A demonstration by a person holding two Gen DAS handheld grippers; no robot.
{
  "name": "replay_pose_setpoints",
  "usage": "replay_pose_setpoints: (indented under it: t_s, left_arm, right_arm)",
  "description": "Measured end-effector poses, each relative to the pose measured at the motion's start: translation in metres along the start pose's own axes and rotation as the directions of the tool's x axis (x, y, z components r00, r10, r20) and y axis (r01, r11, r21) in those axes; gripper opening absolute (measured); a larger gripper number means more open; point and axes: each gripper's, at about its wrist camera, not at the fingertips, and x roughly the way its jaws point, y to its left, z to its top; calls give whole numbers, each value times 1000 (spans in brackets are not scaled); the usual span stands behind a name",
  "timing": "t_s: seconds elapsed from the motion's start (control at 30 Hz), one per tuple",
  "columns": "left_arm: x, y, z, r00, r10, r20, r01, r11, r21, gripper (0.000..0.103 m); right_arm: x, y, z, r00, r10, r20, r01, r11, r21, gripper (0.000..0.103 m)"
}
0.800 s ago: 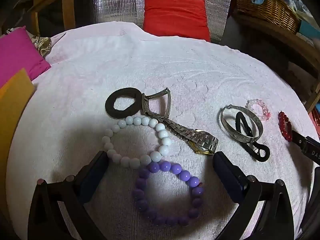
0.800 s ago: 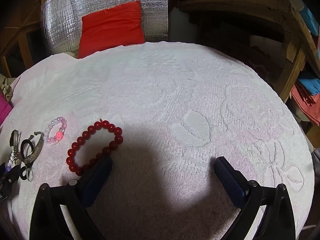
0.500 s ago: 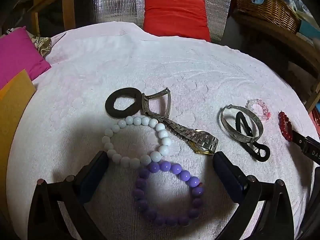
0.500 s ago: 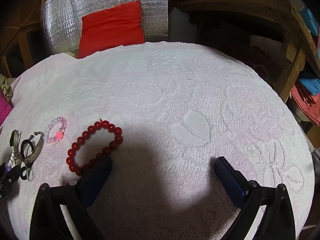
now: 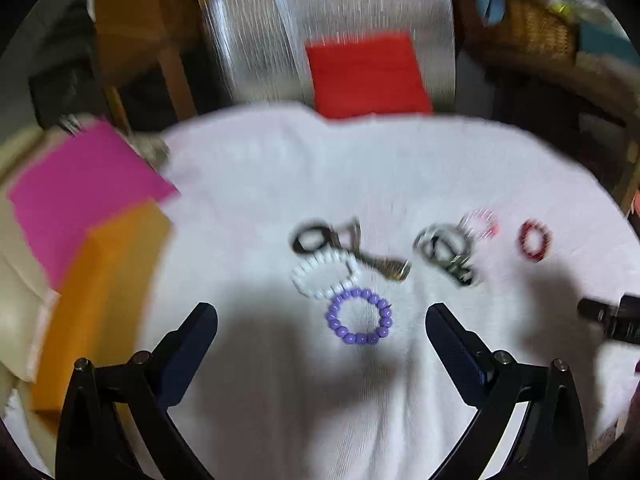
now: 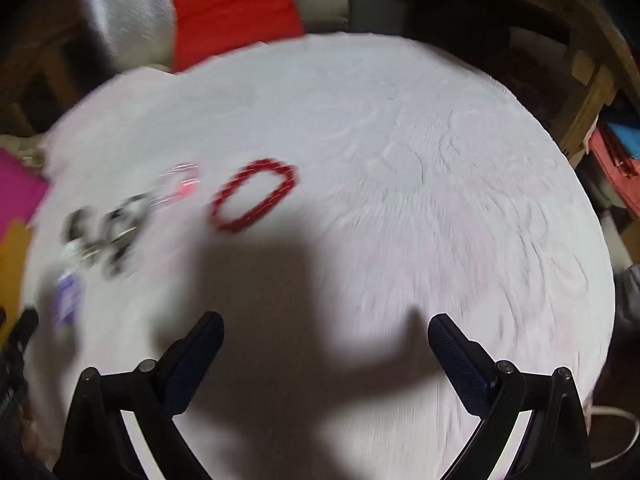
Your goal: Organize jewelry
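Both views are motion-blurred. In the left wrist view a purple bead bracelet (image 5: 359,316) lies on the white cloth, with a white bead bracelet (image 5: 325,275), a black hair tie (image 5: 310,239), a metal watch (image 5: 384,266), a silver bangle (image 5: 442,248), a pink bead ring (image 5: 480,224) and a red bead bracelet (image 5: 534,240) beyond it. My left gripper (image 5: 320,324) is open and empty, above and short of the purple bracelet. In the right wrist view the red bracelet (image 6: 253,194) lies ahead-left of my open, empty right gripper (image 6: 325,334).
The round table (image 6: 400,140) is covered by a white embossed cloth. A pink cushion (image 5: 80,196) and an orange one (image 5: 100,300) sit at its left edge. A red cushion (image 5: 366,74) and a silver panel stand behind. A wicker basket (image 5: 532,28) is at the back right.
Both grippers have pulled back and risen from the table. The jewelry now looks smaller and farther away. Nothing was picked up; both jaws stayed open.
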Motion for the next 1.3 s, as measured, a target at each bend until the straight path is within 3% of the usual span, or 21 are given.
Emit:
replay_pose_setpoints:
  t_s: [0.13,0.27,0.57,0.9,1.1,1.3]
  left_arm:
    - [-60,11,5,997,18,71,-17,1000,-18,103]
    - [-107,22,-3,994,20,103,-16,999,-34,103]
    - [-149,34,-19,993,14,119,-6,998,-66,103]
    - [-156,43,-20,990,34,136,-23,997,-77,103]
    - [-156,44,-21,988,40,147,-31,997,-65,103]
    - [-155,42,-21,989,44,144,-36,998,-55,103]
  right_arm:
    - [-73,12,-36,990,55,126,-51,998,-35,103]
    - [-125,26,-47,975,83,207,-66,994,-89,103]
    - [-187,44,-73,945,133,300,-103,988,-114,103]
    - [-182,61,-73,943,134,304,-107,989,-106,103]
    - [-174,64,-71,952,171,253,-148,983,-109,103]
    - [-171,67,-73,955,164,246,-137,983,-125,103]
